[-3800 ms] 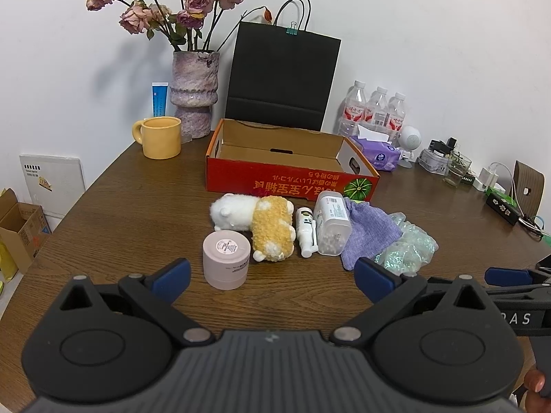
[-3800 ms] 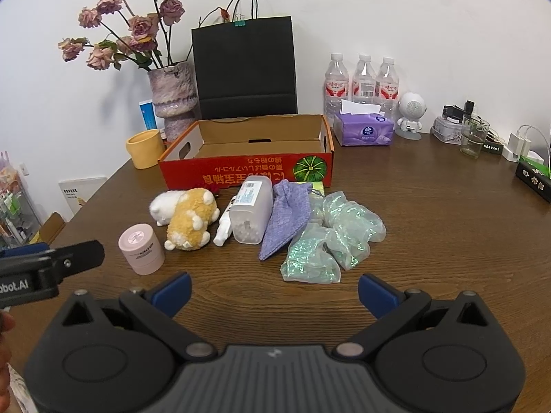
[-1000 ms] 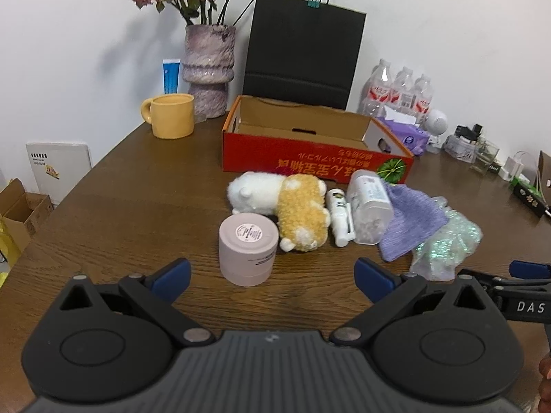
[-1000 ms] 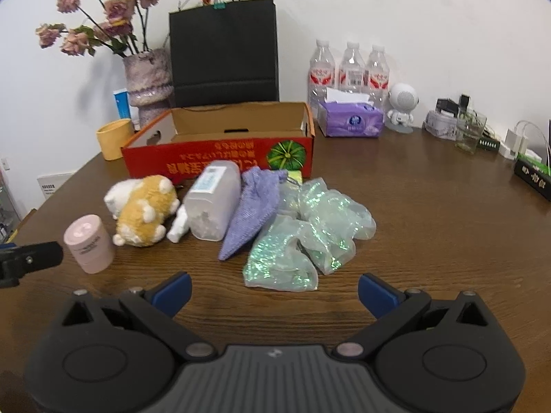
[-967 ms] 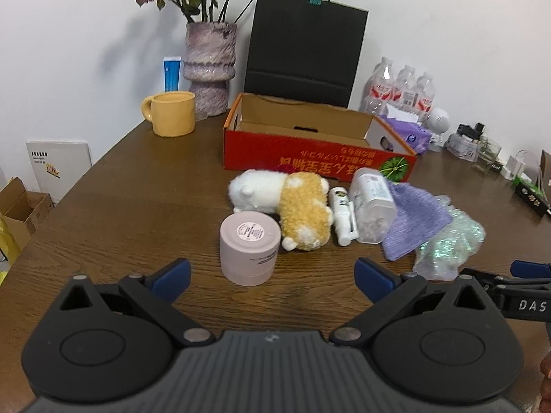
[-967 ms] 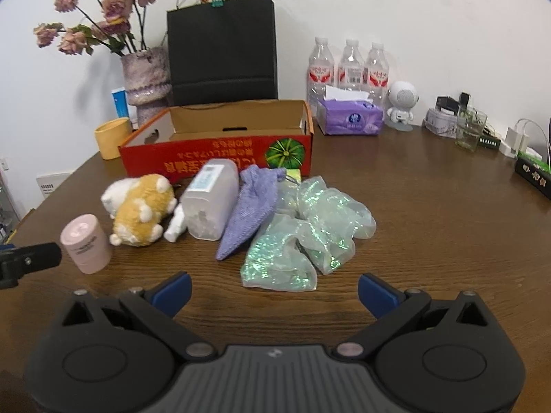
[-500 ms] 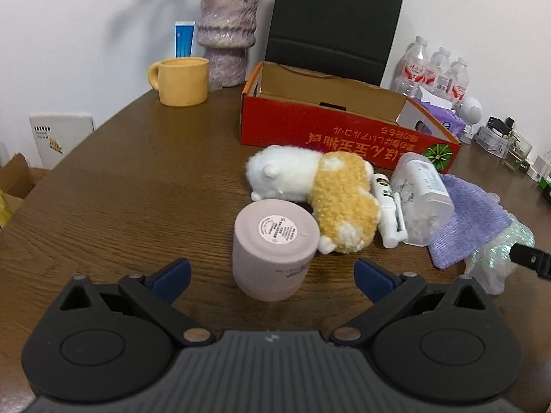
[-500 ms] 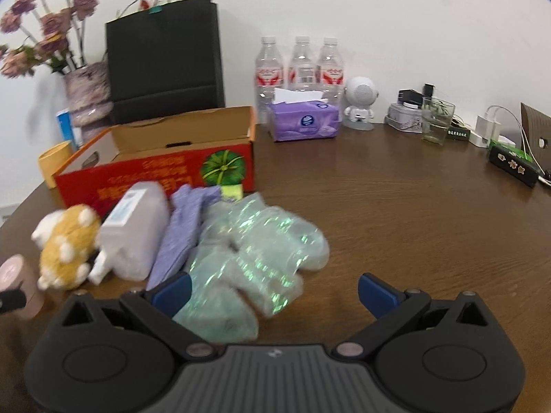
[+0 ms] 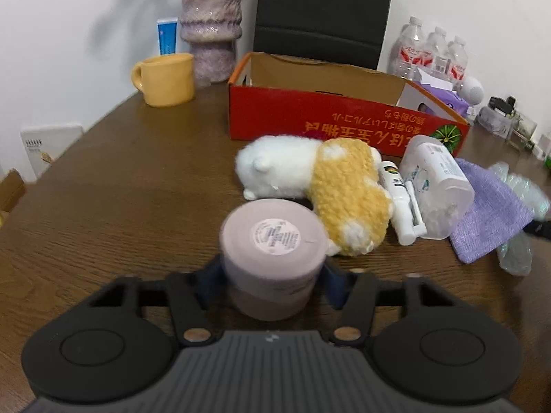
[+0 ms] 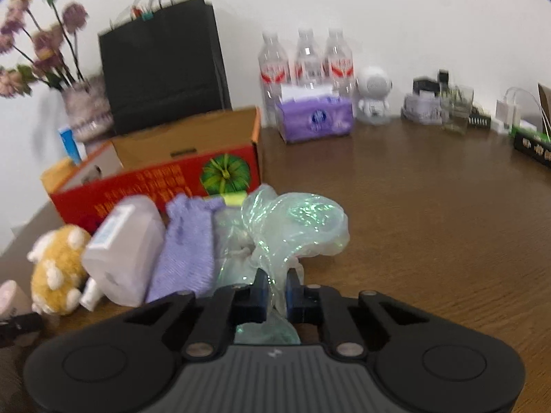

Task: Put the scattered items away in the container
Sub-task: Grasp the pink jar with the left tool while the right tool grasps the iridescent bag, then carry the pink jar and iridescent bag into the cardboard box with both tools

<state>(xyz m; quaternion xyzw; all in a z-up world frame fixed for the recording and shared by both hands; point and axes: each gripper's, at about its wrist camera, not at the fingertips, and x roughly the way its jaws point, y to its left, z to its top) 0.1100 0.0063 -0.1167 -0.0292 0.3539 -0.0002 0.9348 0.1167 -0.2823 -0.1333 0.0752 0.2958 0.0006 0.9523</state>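
The pink jar (image 9: 273,241) stands upright on the brown table between the blue pads of my left gripper (image 9: 272,275). Its jaws are closing and both pads touch the jar's sides. My right gripper (image 10: 275,287) is shut on a fold of the iridescent plastic bag (image 10: 296,220). Beyond the jar lie a white-and-yellow plush toy (image 9: 344,192), a white spray bottle (image 9: 401,203), a clear tub on its side (image 9: 434,186) and a purple pouch (image 9: 489,216). The open red cardboard box (image 9: 344,120) stands behind them, also seen in the right wrist view (image 10: 155,186).
A yellow mug (image 9: 167,79), a vase (image 9: 210,31) and a black paper bag (image 9: 320,10) stand behind the box. Water bottles (image 10: 306,58), a purple tissue pack (image 10: 315,120), a white robot figure (image 10: 373,99) and small electronics line the far right edge.
Both grippers moved forward and down. The left jaws came in from wide open onto the pink jar. The right jaws closed from wide open onto the plastic bag.
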